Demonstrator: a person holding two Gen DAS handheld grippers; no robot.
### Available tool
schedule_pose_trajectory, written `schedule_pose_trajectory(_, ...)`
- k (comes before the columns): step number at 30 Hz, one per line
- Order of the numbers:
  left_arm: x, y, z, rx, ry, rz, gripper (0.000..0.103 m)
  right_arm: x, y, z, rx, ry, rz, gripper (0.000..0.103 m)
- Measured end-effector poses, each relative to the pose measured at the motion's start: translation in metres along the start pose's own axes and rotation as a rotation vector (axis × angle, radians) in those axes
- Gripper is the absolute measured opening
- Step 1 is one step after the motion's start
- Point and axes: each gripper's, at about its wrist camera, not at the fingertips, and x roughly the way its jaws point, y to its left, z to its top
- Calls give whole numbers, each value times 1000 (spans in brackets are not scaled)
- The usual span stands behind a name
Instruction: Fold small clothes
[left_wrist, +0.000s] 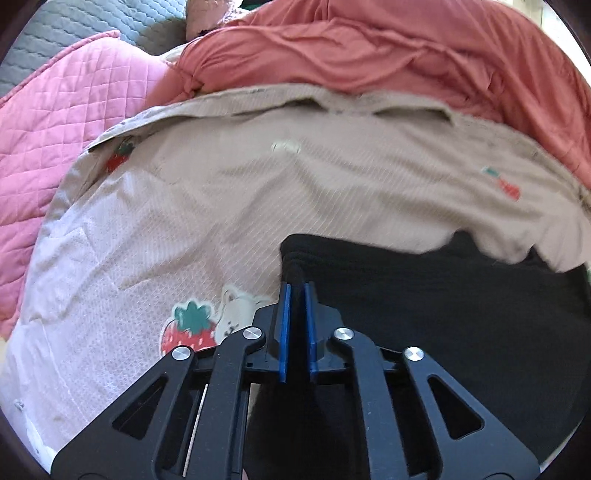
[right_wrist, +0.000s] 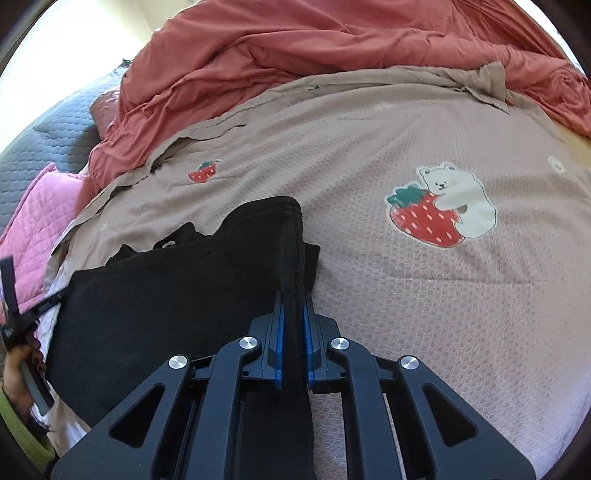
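Observation:
A black garment (left_wrist: 443, 314) lies on a beige bedspread with strawberry and bear prints (left_wrist: 258, 192). My left gripper (left_wrist: 297, 291) is shut on the garment's left edge, black cloth pinched between its blue pads. In the right wrist view the same black garment (right_wrist: 177, 280) spreads to the left. My right gripper (right_wrist: 293, 299) is shut on a folded edge of it that rises between the fingers. The left gripper and the hand holding it (right_wrist: 18, 332) show at that view's far left edge.
A rumpled coral-red blanket (left_wrist: 369, 48) is heaped along the far side of the bed. A pink quilted cover (left_wrist: 66, 122) lies at the left, grey quilted fabric (left_wrist: 92, 22) behind it. The bear-and-strawberry print (right_wrist: 439, 206) lies right of the garment.

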Motion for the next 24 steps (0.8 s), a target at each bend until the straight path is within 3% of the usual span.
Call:
schedule_pose_trajectory(4,5,9,-6,-14,14,19,16,6,1,-3,-12,28,-23,11)
schedule_pose_trajectory(7,-8,16,-11,-49,-4,15,17,2,-4,-2,10,23,-41,28)
schedule_pose_trajectory(11,-42,14,-20,-34,-68,7,18,-5,-1,0,14,11,-34,29)
schedule_pose_trajectory(15,-73,7,-39,-31,-85,-43,32,-19,22,0,-81,-41,-36,37)
schedule_pose_trajectory(18,-86,-4,-58,-5,-67,-74,38,-31,53,-8,-204,-60,20,39)
schedule_pose_trajectory(20,-85,-11,-69,22,-34,-74,41,-36,75,-20,-300,-61,57,45)
schedule_pose_trajectory(24,-76,-15,-88,45,13,-29,46,-31,92,-35,-357,1,98,52)
